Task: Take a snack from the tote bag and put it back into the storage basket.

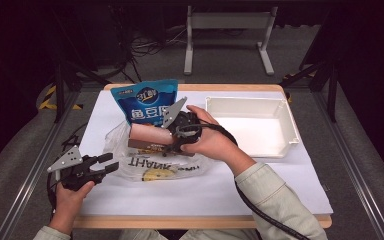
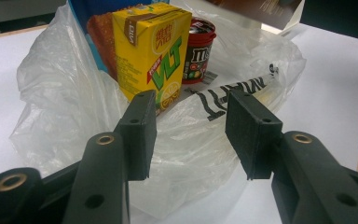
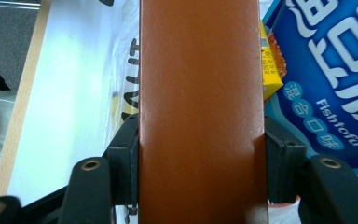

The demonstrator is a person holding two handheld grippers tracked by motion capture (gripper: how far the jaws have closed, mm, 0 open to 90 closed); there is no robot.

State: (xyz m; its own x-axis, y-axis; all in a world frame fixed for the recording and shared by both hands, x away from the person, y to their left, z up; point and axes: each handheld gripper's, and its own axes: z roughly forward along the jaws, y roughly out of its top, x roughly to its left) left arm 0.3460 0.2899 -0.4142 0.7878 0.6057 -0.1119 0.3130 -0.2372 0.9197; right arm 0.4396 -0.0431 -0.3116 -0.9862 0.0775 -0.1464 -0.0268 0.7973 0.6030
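The right claw [image 1: 172, 131], hand reaching leftward over the clear crinkled plastic bag [image 1: 125, 165], is clamped on a smooth, glossy brown box [image 3: 200, 112], flat-sided between its jaws. The left claw [image 1: 102, 165] hovers low beside the bag, jaws apart, with a yellow drink carton [image 2: 151, 51] standing ahead.

The table [image 1: 290, 185] is white on top with a pale wood edge, and the tray [image 1: 286, 131] is off-white. The bag [image 2: 60, 107] is clear plastic with black lettering; in it show a yellow carton [image 2: 151, 49] with green and red print and a brown strip on top, and a dark tub [image 2: 199, 49] with a red lid. The pouch [image 3: 328, 70] is blue with white lettering, the box [image 3: 200, 112] is plain reddish brown, and both tongs [image 2: 190, 128] are black.
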